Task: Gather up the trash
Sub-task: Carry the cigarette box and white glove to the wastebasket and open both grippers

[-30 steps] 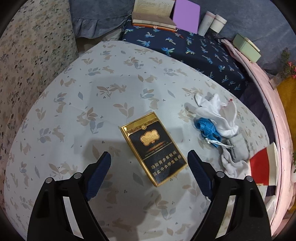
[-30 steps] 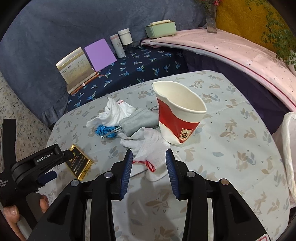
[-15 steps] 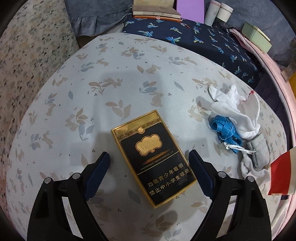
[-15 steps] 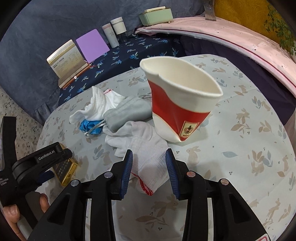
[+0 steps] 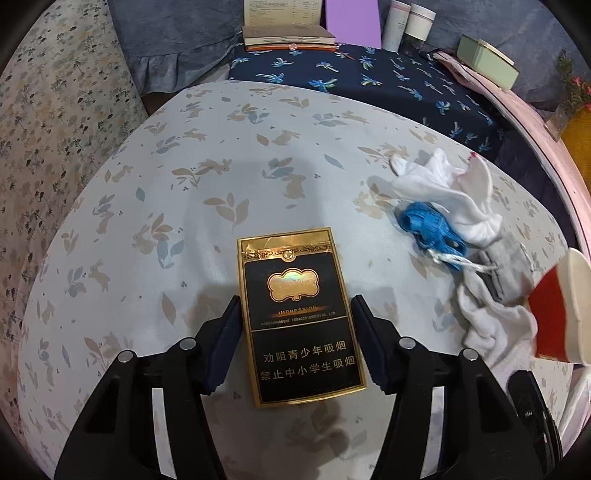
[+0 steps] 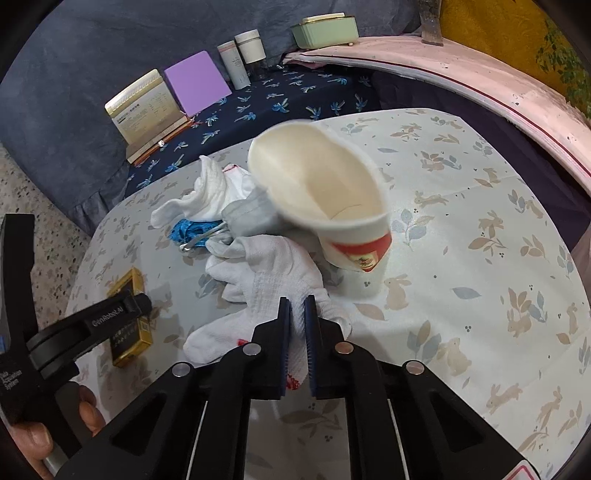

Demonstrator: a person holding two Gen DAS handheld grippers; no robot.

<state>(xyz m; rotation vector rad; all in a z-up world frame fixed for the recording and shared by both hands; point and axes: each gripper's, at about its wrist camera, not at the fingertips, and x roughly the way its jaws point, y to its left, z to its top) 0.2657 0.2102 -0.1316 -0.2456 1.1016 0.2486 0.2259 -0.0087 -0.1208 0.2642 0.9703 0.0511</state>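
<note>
A black and gold cigarette pack (image 5: 299, 321) lies flat on the patterned tablecloth. My left gripper (image 5: 295, 317) has its fingers closed against the pack's two long sides; the pack also shows in the right wrist view (image 6: 129, 317). My right gripper (image 6: 297, 308) is shut on a white glove (image 6: 280, 273) that lies on the table. A red and white paper cup (image 6: 332, 206) stands tilted just beyond it, its mouth towards me; it also shows in the left wrist view (image 5: 561, 314). A second white glove (image 5: 450, 192), a blue cord (image 5: 428, 229) and a grey cloth (image 6: 247, 218) lie beside it.
Behind the table, a dark blue patterned surface (image 5: 369, 77) holds an open book (image 5: 284, 22), a purple card (image 6: 195, 83), two white cups (image 6: 242, 55) and a pale green box (image 6: 325, 29). A pink ledge (image 6: 480, 81) runs along the right.
My left gripper moved forward and closed on the cigarette pack. My right gripper moved forward and closed on the white glove. The cup now appears tilted and blurred.
</note>
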